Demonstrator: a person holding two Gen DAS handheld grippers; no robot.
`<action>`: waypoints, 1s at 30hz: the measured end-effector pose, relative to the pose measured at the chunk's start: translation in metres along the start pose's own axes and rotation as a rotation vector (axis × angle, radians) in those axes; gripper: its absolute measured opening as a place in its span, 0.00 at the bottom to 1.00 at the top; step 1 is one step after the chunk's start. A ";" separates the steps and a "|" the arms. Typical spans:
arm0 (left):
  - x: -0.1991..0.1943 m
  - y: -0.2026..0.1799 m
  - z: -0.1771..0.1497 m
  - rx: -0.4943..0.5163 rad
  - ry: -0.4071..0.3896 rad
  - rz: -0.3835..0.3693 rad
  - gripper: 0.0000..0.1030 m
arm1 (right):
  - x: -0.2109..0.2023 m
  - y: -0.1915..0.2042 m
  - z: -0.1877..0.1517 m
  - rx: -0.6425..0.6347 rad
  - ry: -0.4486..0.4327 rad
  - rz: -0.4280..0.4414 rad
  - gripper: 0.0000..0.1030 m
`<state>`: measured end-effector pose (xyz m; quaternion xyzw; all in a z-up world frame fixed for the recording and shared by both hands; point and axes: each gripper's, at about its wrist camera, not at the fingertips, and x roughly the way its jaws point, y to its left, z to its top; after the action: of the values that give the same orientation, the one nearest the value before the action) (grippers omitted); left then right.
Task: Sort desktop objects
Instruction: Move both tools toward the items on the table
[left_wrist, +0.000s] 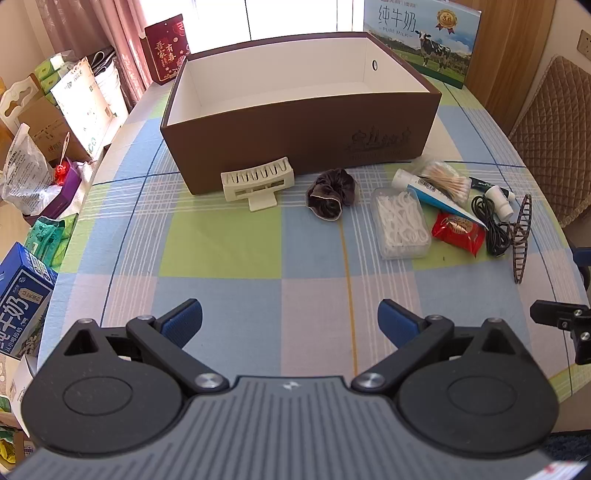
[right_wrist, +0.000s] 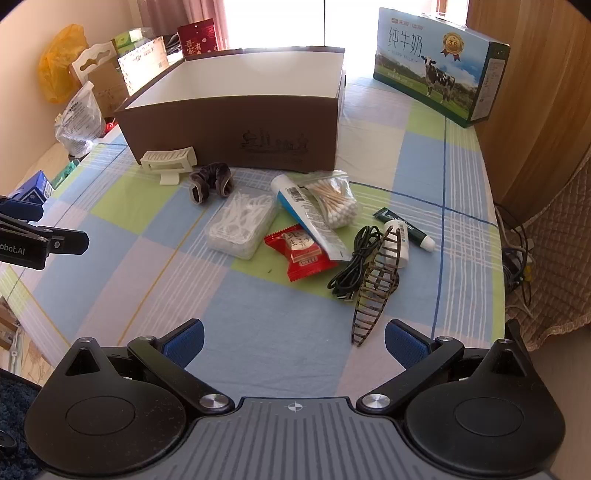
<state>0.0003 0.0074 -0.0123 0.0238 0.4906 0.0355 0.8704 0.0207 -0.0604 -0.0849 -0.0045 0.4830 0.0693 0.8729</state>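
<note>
An open brown box with a white inside stands at the back of the table. In front of it lie a cream plastic holder, a dark scrunchie, a clear box of floss picks, a toothpaste tube, a bag of cotton swabs, a red snack packet, a black cable and a brown hair clip. My left gripper and right gripper are open and empty, near the front edge.
A milk carton box stands at the back right. Bags and boxes crowd the floor at the left. A padded chair stands at the right. The table has a checked cloth.
</note>
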 end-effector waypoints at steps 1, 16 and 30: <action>0.000 0.000 0.000 0.000 0.001 0.000 0.97 | 0.000 0.000 0.000 0.000 0.001 0.000 0.98; 0.005 0.001 0.007 0.014 0.015 -0.004 0.97 | 0.004 -0.001 0.003 0.003 0.008 0.003 0.98; 0.017 0.006 0.016 0.013 0.025 -0.010 0.97 | 0.017 -0.012 0.007 0.049 0.028 0.004 0.98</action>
<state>0.0226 0.0144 -0.0180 0.0267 0.5016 0.0285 0.8642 0.0375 -0.0700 -0.0962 0.0168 0.4966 0.0594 0.8658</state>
